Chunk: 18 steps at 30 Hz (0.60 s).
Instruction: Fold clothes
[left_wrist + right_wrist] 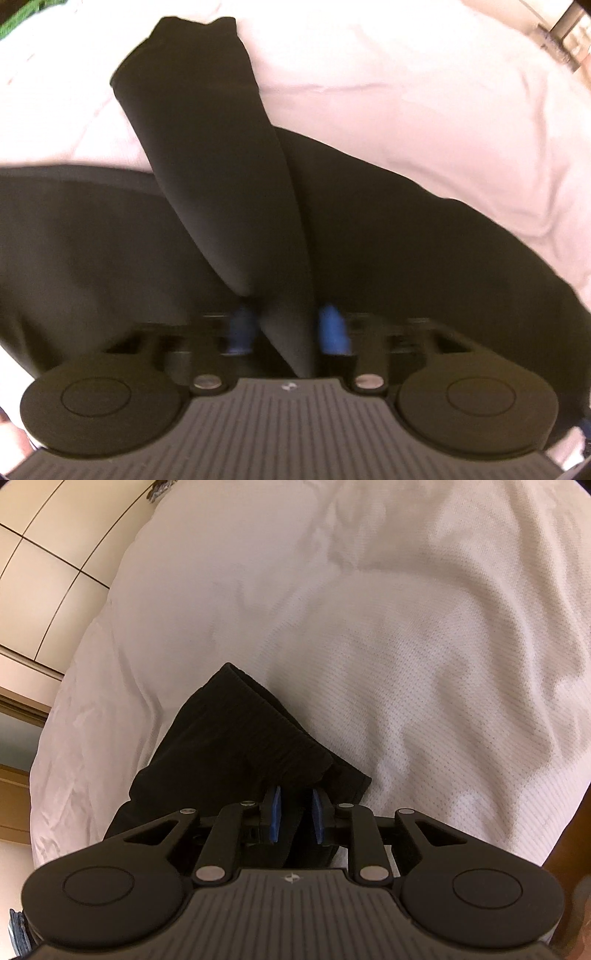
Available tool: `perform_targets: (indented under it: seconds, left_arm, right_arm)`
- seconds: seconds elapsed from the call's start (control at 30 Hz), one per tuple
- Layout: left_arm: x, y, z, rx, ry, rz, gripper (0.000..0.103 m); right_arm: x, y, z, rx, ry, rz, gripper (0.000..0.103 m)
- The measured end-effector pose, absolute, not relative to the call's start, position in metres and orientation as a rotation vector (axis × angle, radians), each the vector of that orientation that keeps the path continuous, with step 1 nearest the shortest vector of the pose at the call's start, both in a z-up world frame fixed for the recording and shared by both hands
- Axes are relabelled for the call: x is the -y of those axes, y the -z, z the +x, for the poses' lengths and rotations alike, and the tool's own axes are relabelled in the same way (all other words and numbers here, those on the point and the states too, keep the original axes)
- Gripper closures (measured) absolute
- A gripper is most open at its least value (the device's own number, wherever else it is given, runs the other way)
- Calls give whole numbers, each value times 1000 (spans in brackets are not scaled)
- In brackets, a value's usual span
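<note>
Black soft-fabric garment lies on the white textured bedsheet, pinched by both grippers: left gripper clamps a fold, right gripper the ribbed waistband. Keep tension even, lay the edges aligned.

A bed with a wrinkled white waffle-textured cover fills most of both views under warm, yellowish light. In the right wrist view, cream floor tiles with dark grout lines lie beyond its left edge, and a wooden frame shows lower down. A green patch sits in the left wrist view's top-left corner.
</note>
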<state>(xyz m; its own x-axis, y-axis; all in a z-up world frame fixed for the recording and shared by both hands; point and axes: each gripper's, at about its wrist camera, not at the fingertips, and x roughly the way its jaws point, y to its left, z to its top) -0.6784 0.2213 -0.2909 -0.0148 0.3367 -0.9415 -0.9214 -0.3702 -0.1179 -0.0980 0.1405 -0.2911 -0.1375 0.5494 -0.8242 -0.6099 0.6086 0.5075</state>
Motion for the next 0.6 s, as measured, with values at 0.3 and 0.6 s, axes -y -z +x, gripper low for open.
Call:
perform_targets:
  seconds: [0.3,0.6]
  left_arm:
    - [-116,239,-682,-680,-1620,-1067,100]
    - [-114,270,-672,-648,-1649,-1023,96]
  right_arm:
    - [-125,275,-101,-1329,-1045,-106,91]
    - [-123,285,-102,-1316,-1038,-135,91]
